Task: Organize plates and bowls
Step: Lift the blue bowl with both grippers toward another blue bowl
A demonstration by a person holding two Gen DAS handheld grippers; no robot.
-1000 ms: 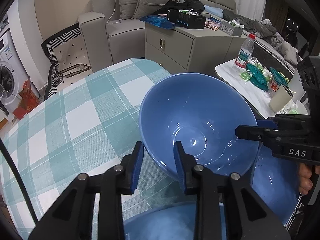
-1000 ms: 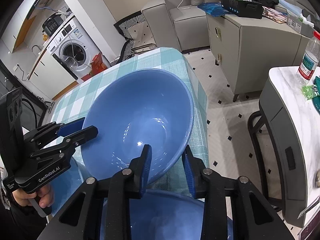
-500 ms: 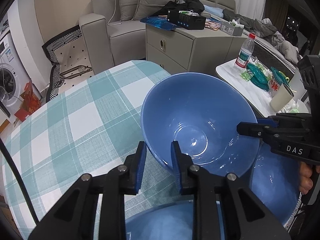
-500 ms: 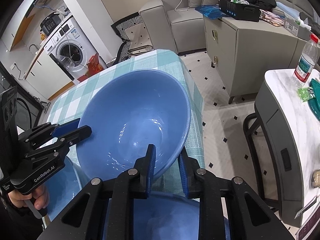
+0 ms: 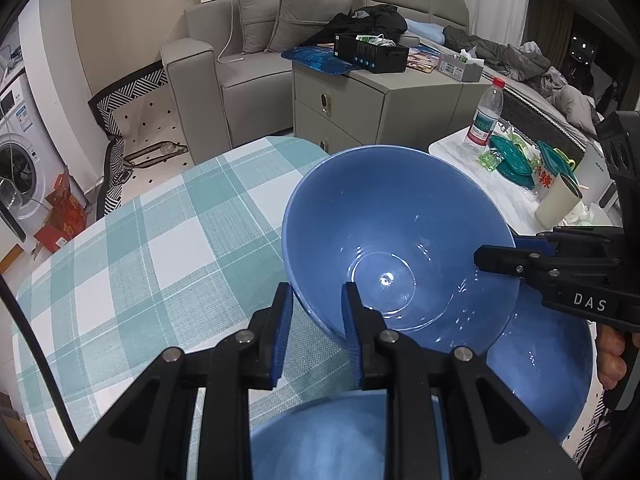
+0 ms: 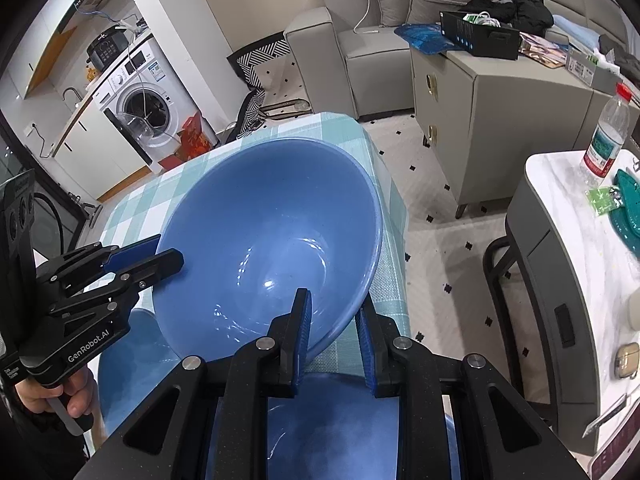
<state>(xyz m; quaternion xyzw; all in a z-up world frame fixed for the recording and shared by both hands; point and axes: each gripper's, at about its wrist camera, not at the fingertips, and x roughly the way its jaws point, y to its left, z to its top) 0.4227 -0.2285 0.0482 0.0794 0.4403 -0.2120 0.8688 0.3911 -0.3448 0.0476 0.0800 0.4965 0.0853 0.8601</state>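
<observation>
Sitting tilted between both tongs, the large blue bowl (image 5: 396,240) is raised above the checked tablecloth (image 5: 132,256), its rim pinched on opposite sides. The left gripper (image 5: 314,320) is clenched on the near rim in its own view; the right gripper (image 6: 334,326) is clenched on the rim opposite. Two more blue bowls lie lower: one just below the tongs (image 5: 320,436), cut off by the frame and the black fingers, and another (image 5: 548,368) partly hidden under the held bowl. The held bowl's mouth faces up and toward the cameras. It is round, with no long axis.
</observation>
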